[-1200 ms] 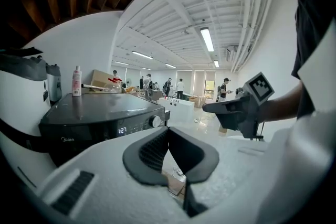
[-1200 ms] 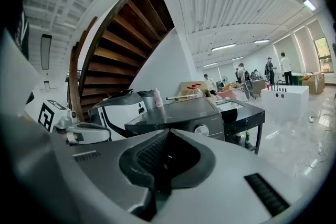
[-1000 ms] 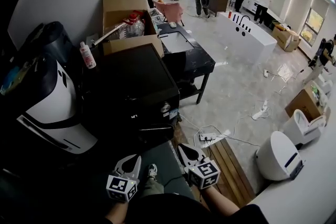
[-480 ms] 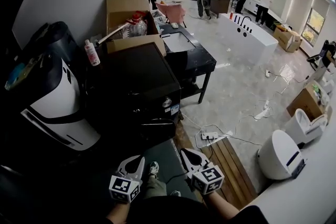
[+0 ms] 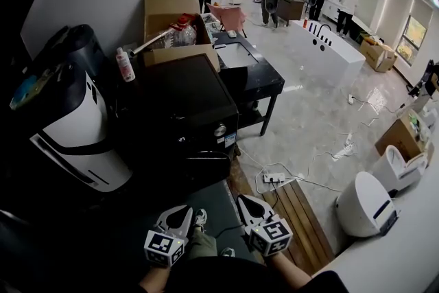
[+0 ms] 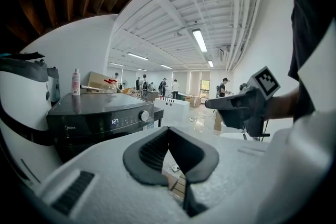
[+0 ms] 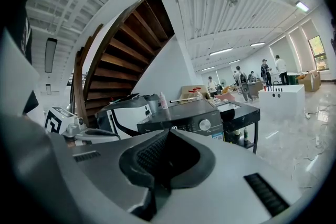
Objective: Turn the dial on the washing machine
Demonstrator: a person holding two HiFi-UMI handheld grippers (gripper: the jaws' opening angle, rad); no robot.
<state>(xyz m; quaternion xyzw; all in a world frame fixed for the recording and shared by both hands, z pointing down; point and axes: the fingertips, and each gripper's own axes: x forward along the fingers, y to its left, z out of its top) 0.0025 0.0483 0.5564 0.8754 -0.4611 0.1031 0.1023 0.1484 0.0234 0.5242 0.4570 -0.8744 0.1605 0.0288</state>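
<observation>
Both grippers hang low in front of the person, side by side and well apart from the machine. The left gripper (image 5: 180, 213) and the right gripper (image 5: 248, 205) each have their jaws pressed together on nothing, as each gripper view shows.

Ahead of them stands the dark washing machine (image 5: 182, 96). The dial (image 5: 219, 130) sits at the right end of its front panel, just right of the lit display (image 6: 114, 121).

With closed tongs this far off, the scene fits either a walk-up to the dial or a stand-off with the turning done; the pictures don't settle which. Any good turn of it, I judge, needs jaws spread wider than the knob and brought in straight along its axis. They should close across its rim, then roll about that same line so the pads don't slip.

The dial is a round, stubby knob with no long side across its face. Its axis runs about level, out of the front panel toward the person.

Behind the machine stand a white bottle (image 5: 125, 65) and an open cardboard box (image 5: 168, 10).
</observation>
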